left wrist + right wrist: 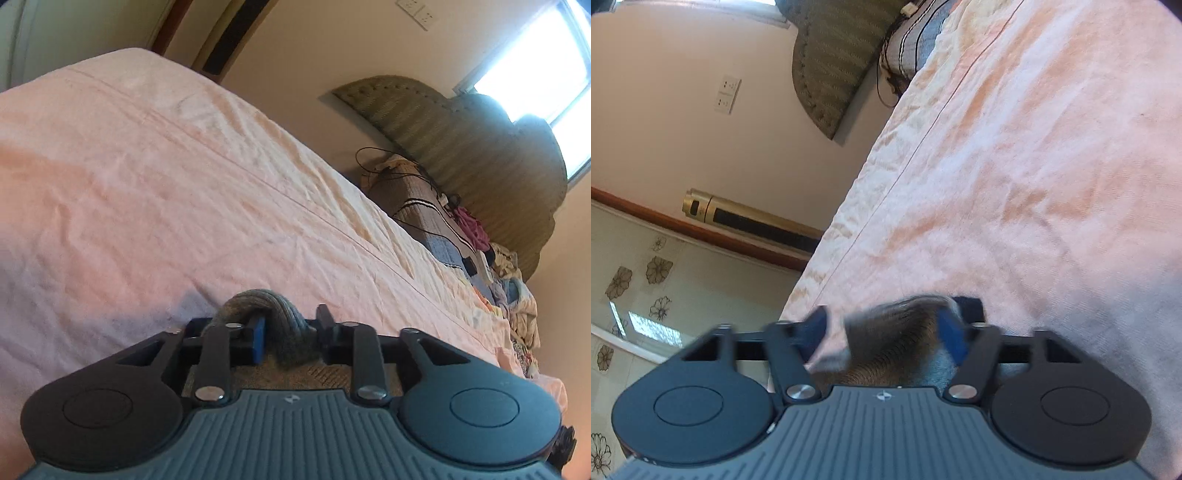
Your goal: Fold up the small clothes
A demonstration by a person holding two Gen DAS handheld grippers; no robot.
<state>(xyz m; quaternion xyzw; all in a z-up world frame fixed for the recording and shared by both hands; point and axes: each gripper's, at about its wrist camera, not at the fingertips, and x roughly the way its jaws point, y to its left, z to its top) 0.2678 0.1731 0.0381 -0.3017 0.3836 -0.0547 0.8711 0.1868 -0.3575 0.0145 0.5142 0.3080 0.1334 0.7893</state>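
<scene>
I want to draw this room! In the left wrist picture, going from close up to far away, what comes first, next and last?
Left tool → grey knitted garment → pink bedsheet → striped folded blanket → green headboard → window.

left gripper angled downward, jaws partly apart, blue pad showing on one finger, grey knit cloth bunched between the fingers but not clamped; right gripper pointing slightly below level, jaws spread wide, blurred, blue pads clear of the cloth between them
</scene>
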